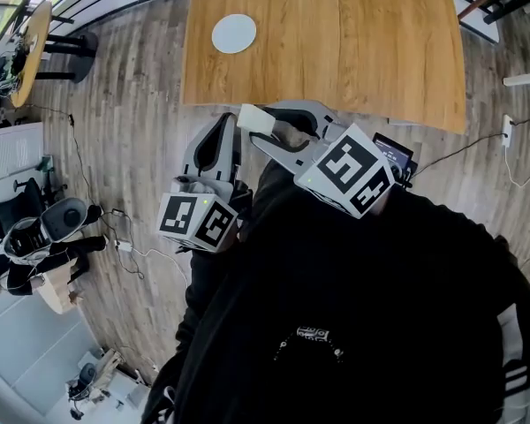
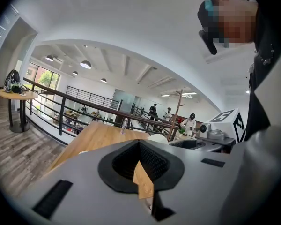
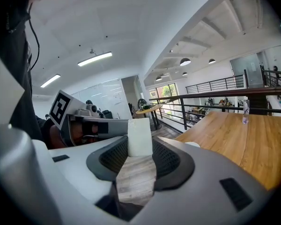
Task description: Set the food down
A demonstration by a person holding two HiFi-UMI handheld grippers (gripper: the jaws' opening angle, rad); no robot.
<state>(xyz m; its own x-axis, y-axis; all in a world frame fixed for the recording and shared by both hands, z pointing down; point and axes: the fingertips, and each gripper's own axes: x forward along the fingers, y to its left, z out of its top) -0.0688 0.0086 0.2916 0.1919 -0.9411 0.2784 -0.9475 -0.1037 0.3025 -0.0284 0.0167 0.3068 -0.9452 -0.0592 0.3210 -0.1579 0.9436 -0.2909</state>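
Note:
My right gripper [image 1: 258, 122] is shut on a white block of food [image 1: 254, 118], which stands upright between its pads [image 3: 140, 137]. It hangs over the floor just short of the near edge of the wooden table [image 1: 336, 42]. A round white plate [image 1: 234, 34] lies on the table, far left of middle. My left gripper [image 1: 221, 124] is beside the right one, a little lower and to its left. Its jaws meet at the tips with nothing between them [image 2: 139, 159]. A person in black holds both.
A clear bottle [image 3: 245, 111] stands far back on the table. A railing [image 2: 61, 100] runs behind it. A small round side table [image 1: 31, 51] is at the far left. Cables [image 1: 132, 250] and a seated person [image 1: 26, 246] are on the wood floor at left.

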